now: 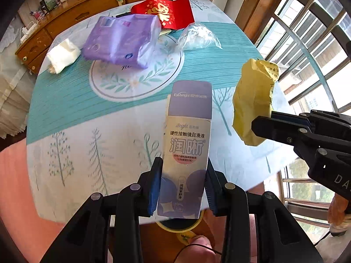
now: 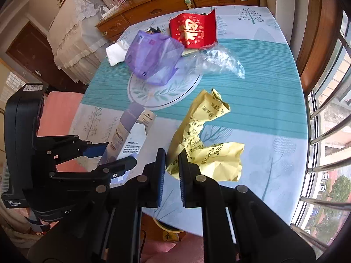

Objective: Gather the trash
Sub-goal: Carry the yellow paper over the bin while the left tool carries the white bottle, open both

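While the left gripper [image 1: 183, 188] pinches a tall purple-and-cream eye-drop carton [image 1: 186, 144] above the table [image 1: 87, 135], the right gripper [image 2: 171, 173] clamps crumpled yellow paper [image 2: 204, 149]. Only the right wrist view shows the carton's white back panel.

A tall lavender-and-cream cardboard carton [image 1: 186, 144] is held upright above the worktop's near edge, beside a crumpled yellow printed paper wrapper [image 2: 204, 144]. At the far end lie a purple plastic pack [image 1: 122, 41], red envelope [image 1: 166, 11], clear crumpled bag [image 1: 197, 36] and white tissue [image 1: 62, 54].
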`<state>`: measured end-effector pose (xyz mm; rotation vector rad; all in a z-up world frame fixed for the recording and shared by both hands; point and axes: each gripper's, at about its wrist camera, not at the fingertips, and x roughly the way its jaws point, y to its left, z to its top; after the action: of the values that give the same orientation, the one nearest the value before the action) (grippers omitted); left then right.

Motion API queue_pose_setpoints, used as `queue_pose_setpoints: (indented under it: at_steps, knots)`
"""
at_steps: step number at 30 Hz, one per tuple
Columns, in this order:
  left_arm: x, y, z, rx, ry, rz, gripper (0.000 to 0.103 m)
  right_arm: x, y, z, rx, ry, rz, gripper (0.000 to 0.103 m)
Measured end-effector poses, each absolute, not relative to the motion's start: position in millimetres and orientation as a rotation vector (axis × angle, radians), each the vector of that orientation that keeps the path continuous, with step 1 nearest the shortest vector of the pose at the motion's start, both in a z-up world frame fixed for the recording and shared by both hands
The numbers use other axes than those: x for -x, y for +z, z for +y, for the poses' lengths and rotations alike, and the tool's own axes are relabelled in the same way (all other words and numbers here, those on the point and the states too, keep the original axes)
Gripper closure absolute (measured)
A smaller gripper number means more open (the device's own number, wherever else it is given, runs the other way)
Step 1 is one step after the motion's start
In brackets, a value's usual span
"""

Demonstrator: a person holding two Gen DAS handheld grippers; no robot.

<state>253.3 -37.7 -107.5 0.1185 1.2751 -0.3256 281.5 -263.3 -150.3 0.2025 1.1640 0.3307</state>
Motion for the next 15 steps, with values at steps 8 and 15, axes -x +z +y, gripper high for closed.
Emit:
queue_pose_setpoints:
  at_steps: [8, 15]
  knots:
    - [-117, -147, -20, -0.093, -0.291, 1.272, 0.068, -153, -160, -190, -0.221, 0.333, 1.168, 0.093]
    - [-44, -242, -33, -0.060, -0.242, 1.371, 0.068, -77, -229, -148, -0.236, 0.336, 1.335, 0.093]
